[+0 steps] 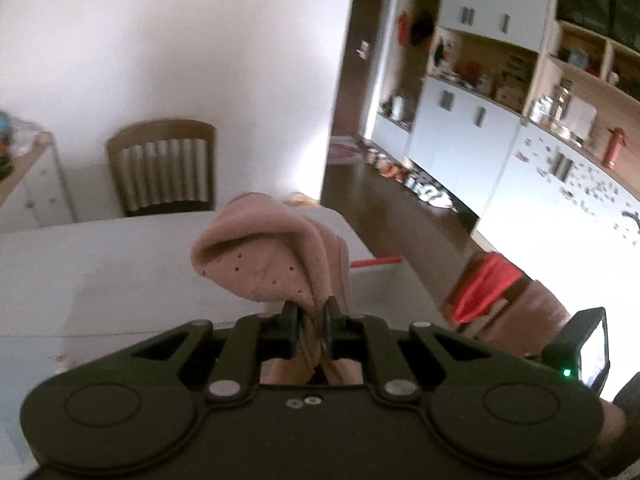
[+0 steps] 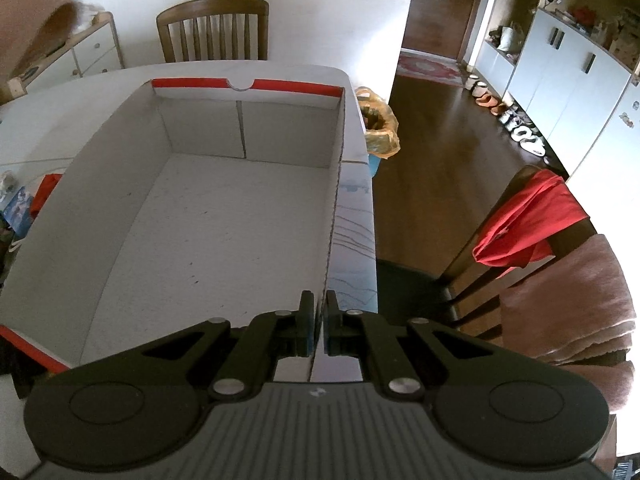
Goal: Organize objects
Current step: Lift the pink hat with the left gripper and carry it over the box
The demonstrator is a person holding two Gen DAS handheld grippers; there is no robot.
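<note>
Gripping, left: the left gripper (image 1: 311, 320) is seen clamped on a bunched fold of a pink perforated shoe (image 1: 264, 260); the material is pinched between the two black fingers (image 1: 290, 326).
Shoe position: the pink perforated shoe is held up in front of the left camera, clear of the white table (image 1: 100, 264); its rounded end is tipped up and to the left. In the right wrist view a blurred pink shape is caught at the upper left corner, but it cannot be told what it is.
Gripping, right: the right gripper (image 2: 318, 322) is seen closed narrow on the right-hand wall of the cardboard box (image 2: 334, 216); the thin wall edge is trapped between the fingers.
Box: the open white cardboard box with red-trimmed rim is set on the table; its inside is seen bare apart from small dark specks. A corner of it is also seen in the left wrist view (image 1: 376, 264).
Surroundings: a wooden chair (image 2: 212, 28) is noted at the far side of the table; a second chair (image 2: 516, 236) to the right is draped with a red cloth (image 2: 528, 220) and a pink towel (image 2: 568, 304). A bin with an orange bag (image 2: 378, 124) is noted just beyond the table edge.
</note>
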